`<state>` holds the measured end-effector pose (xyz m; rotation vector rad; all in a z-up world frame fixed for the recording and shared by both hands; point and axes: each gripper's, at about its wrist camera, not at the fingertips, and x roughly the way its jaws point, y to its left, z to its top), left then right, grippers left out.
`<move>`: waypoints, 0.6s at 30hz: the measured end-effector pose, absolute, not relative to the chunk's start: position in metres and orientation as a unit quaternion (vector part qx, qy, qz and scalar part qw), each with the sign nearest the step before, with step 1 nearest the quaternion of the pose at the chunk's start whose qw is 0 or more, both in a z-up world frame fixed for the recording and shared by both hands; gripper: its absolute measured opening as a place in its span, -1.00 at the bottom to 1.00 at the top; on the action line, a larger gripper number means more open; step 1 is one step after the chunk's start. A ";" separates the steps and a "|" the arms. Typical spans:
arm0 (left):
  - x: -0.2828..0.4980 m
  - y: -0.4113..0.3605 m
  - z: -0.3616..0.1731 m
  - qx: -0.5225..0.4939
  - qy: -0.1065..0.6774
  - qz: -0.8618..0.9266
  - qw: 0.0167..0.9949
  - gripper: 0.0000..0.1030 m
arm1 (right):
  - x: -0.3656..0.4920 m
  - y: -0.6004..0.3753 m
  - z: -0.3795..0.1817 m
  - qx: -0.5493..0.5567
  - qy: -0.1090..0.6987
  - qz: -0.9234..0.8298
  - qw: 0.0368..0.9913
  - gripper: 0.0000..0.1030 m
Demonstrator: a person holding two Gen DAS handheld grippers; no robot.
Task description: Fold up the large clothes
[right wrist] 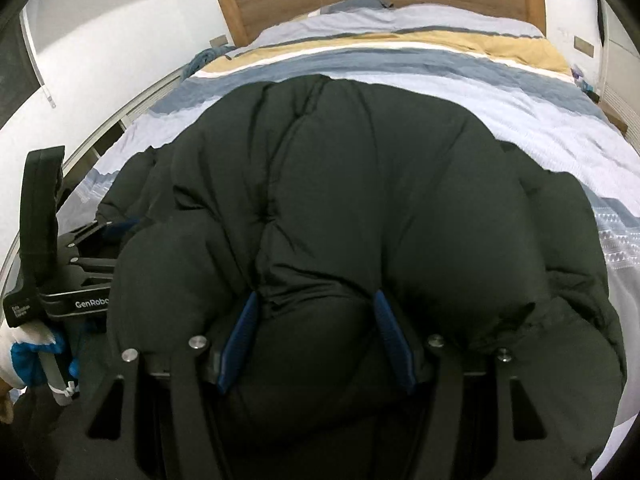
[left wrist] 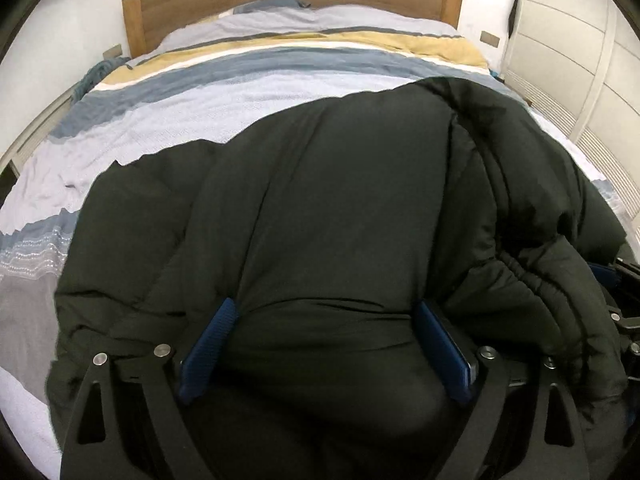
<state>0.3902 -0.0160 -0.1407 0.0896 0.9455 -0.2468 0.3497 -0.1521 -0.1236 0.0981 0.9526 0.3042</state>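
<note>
A black puffer jacket lies bunched on the bed and fills most of both views. My left gripper has its blue pads set wide, with a thick roll of the jacket squeezed between them and creases at the tips. In the right wrist view the jacket bulges the same way. My right gripper holds a narrower fold between its blue pads. Both grippers sit side by side at the jacket's near edge. The near hem is hidden under the jaws.
The bed's striped duvet, in grey, blue and yellow, stretches to a wooden headboard. A white wardrobe stands at the right. The left gripper's black handle and a gloved hand show at the left edge.
</note>
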 end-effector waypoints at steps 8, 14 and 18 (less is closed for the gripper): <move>0.363 -0.008 -0.139 0.038 0.466 -0.117 0.876 0.76 | 0.325 -0.167 -0.099 0.044 0.470 0.142 0.870 0.14; 0.345 -0.007 -0.104 0.050 0.459 -0.104 0.881 0.75 | 0.315 -0.164 -0.082 0.044 0.488 0.118 0.864 0.14; 0.316 0.000 -0.072 0.060 0.443 -0.098 0.889 0.75 | 0.292 -0.170 -0.063 0.056 0.493 0.101 0.863 0.14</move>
